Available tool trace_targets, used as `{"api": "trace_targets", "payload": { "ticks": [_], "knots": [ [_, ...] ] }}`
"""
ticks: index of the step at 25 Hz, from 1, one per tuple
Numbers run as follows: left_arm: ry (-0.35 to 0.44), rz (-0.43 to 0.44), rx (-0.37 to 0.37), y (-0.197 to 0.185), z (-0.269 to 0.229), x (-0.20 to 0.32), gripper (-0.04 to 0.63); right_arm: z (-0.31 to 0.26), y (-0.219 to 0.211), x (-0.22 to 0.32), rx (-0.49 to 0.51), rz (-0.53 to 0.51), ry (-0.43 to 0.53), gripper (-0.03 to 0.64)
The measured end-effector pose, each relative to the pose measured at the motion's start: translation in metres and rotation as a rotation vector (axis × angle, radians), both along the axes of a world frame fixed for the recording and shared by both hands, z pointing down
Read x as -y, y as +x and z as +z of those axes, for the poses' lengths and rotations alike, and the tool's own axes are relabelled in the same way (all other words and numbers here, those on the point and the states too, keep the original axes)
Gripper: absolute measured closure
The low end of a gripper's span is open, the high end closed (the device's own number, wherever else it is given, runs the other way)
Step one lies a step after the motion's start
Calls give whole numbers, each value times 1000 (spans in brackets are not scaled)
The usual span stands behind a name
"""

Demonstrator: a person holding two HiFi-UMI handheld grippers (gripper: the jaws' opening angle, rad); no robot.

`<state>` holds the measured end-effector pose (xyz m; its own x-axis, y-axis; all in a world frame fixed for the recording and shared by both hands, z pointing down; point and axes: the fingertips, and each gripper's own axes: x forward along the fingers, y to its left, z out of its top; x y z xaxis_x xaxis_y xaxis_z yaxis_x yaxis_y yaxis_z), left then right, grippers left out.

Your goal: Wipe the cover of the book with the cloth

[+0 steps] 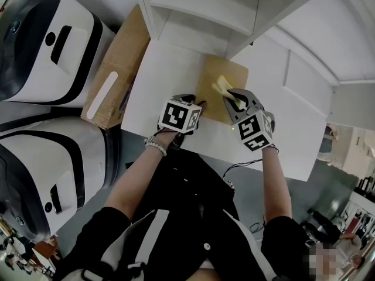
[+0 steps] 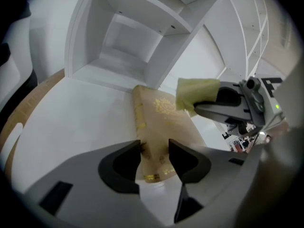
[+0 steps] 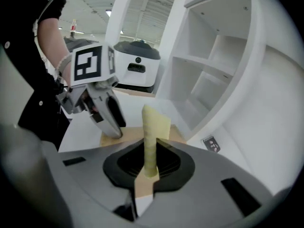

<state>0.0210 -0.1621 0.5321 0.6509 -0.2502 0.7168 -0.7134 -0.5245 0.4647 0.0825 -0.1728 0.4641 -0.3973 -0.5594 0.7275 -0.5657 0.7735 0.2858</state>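
Your left tongs (image 2: 154, 151) stand wide open over the book's (image 2: 164, 113) near end, gripping nothing. Your right tongs (image 3: 151, 170) pinch the cloth (image 3: 154, 127). Wiping could push the unclamped book away.

**Plenty slipping out of sight**

The left gripper (image 1: 198, 105) is covering the book's (image 1: 234, 75) near corner at 7 o'clock in the head view. The cloth's (image 3: 154, 127) lower end is vanishing inside the right gripper's (image 3: 151, 172) clamped jaws at 6 o'clock. The cover's gold print (image 2: 165, 106) is blurring beyond reading. Two white machines (image 1: 35, 51) are running off at 9 o'clock.
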Motion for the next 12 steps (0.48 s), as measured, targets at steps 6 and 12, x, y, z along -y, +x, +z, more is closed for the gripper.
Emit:
{"api": "trace_targets", "payload": {
  "ticks": [6, 12],
  "knots": [
    [2, -3, -2, 1, -1, 0, 408, -8, 3, 65, 3, 98, 90, 578],
    [1, -2, 0, 2, -1, -1, 408, 9, 1, 102, -83, 147, 117, 578]
  ]
}}
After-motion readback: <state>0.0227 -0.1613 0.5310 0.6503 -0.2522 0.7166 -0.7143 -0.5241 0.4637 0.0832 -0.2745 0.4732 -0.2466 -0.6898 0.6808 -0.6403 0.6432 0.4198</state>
